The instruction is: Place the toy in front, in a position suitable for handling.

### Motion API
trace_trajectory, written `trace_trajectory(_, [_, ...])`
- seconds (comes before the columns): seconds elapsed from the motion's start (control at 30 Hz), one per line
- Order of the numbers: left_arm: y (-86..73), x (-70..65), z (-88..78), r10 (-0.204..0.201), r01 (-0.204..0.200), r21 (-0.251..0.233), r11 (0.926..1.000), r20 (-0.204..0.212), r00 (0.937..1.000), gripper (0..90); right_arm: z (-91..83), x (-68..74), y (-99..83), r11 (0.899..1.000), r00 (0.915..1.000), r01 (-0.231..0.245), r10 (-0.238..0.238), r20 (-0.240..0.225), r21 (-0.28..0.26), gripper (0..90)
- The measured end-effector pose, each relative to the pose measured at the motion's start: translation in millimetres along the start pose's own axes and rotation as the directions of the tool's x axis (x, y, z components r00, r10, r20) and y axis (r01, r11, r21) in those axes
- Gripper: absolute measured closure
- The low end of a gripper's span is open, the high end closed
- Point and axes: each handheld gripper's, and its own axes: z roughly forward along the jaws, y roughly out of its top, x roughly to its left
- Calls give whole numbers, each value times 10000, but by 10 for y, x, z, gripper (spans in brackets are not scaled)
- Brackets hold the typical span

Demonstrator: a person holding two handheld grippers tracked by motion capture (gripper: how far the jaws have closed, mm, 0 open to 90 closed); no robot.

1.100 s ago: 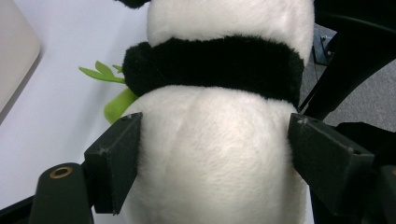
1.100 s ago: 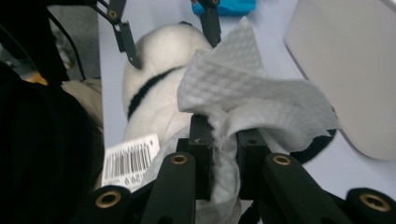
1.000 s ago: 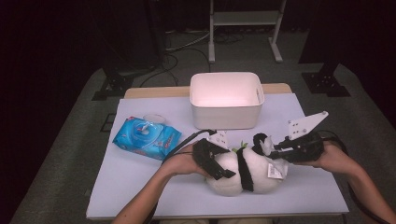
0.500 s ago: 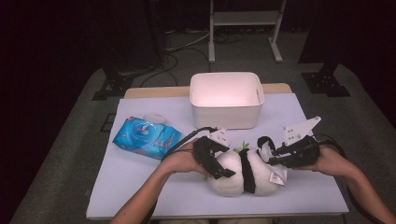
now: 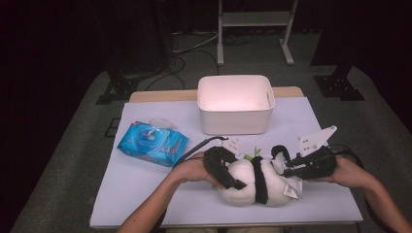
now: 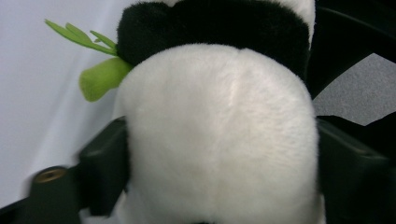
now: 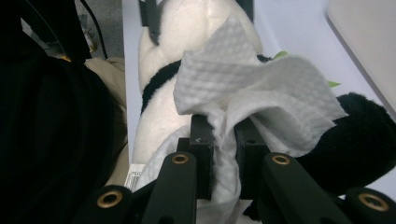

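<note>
Left gripper (image 5: 224, 167): we see it reaching in from the left, its forearm angled across the near counter (image 5: 145, 194), fingers (image 6: 100, 161) spread around the panda's (image 5: 257, 182) white rump and pressing both sides.

Right gripper (image 5: 296, 167): level, pointing left at the panda's head, fingers (image 7: 201, 140) pinching a white wipe (image 7: 261, 93) laid against the plush.

Panda: on its side at the counter's near edge, between both grippers.

Bin (image 5: 235, 104): white, behind. Wipes pack (image 5: 153, 143): blue, at left.

Change: we note the right gripper has dropped lower and closer to the head since a second ago.
</note>
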Motion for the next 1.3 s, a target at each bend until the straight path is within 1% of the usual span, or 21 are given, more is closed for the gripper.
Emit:
trace_trajectory(0.03, [2,-1,-15,40,-40,16,10000,-22,10000,270,-9,-2,11,10000,10000,13,-13,65,-11,799])
trace_trajectory(0.1, [20,8,-52,80,-79,24,10000,-113,9999,302,-35,-12,50,9999,9997,98,-97,229,-78,799])
trace_trajectory(0.13, [25,11,-64,115,-115,53,9999,-129,9999,308,-50,-19,73,9998,9993,128,-123,348,-139,799])
trace_trajectory(0.2, [33,23,-99,185,-181,173,9997,-241,9995,313,-66,-43,113,9996,9995,95,-86,314,-277,799])
trace_trajectory(0.27, [40,31,-139,335,-325,258,9991,-404,9986,314,-53,-64,158,9994,9990,179,-165,422,-311,798])
trace_trajectory(0.33, [44,38,-181,261,-246,286,9993,-508,9984,314,-24,-85,214,9990,9986,228,-210,477,-381,798])
trace_trajectory(0.4, [42,42,-225,362,-328,484,9983,-699,9969,314,19,-109,276,9986,9983,293,-270,522,-443,798])
trace_trajectory(0.47, [35,32,-270,482,-433,540,9976,-928,9945,315,67,-133,344,9978,9978,364,-333,567,-548,796])
trace_trajectory(0.5, [35,33,-303,607,-539,678,9962,-1037,9928,315,94,-140,382,9973,9979,401,-368,542,-611,796])
trace_trajectory(0.53, [33,32,-321,576,-505,651,9966,-1115,9921,315,131,-148,433,9968,9973,492,-456,574,-625,796])
trace_trajectory(0.57, [34,35,-345,575,-496,693,9964,-1171,9915,315,158,-150,465,9966,9972,538,-503,559,-629,796])
trace_trajectory(0.63, [21,35,-388,645,-537,844,9950,-1309,9893,316,227,-153,544,9966,9961,703,-678,563,-433,796])
trace_trajectory(0.7, [-7,49,-438,624,-504,885,9948,-1382,9884,315,264,-171,591,9966,9964,720,-700,486,-402,796])
trace_trajectory(0.8, [-44,55,-498,536,-428,785,9960,-1407,9886,315,275,-210,594,9973,9968,635,-616,516,-372,796])
trace_trajectory(0.9, [-83,42,-487,493,-398,718,9966,-1365,9894,315,284,-222,553,9979,9977,522,-505,443,-392,796])
trace_trajectory(0.93, [-101,36,-486,494,-407,654,9970,-1363,9894,314,285,-216,536,9982,9984,419,-403,393,-426,796])
trace_trajectory(1.03, [-143,21,-479,430,-361,545,9979,-1306,9905,311,270,-205,469,9976,9987,369,-348,365,-583,796])
trace_trajectory(1.17, [-156,7,-466,418,-346,577,9977,-1285,9908,308,214,-196,408,9982,9982,296,-268,538,-523,796])
trace_trajectory(1.23, [-150,6,-461,471,-386,689,9969,-1259,9909,306,199,-196,423,9986,9978,287,-260,608,-440,795])
trace_trajectory(1.3, [-154,2,-449,500,-408,763,9963,-1237,9911,304,221,-184,466,9986,9970,444,-425,644,-297,794])
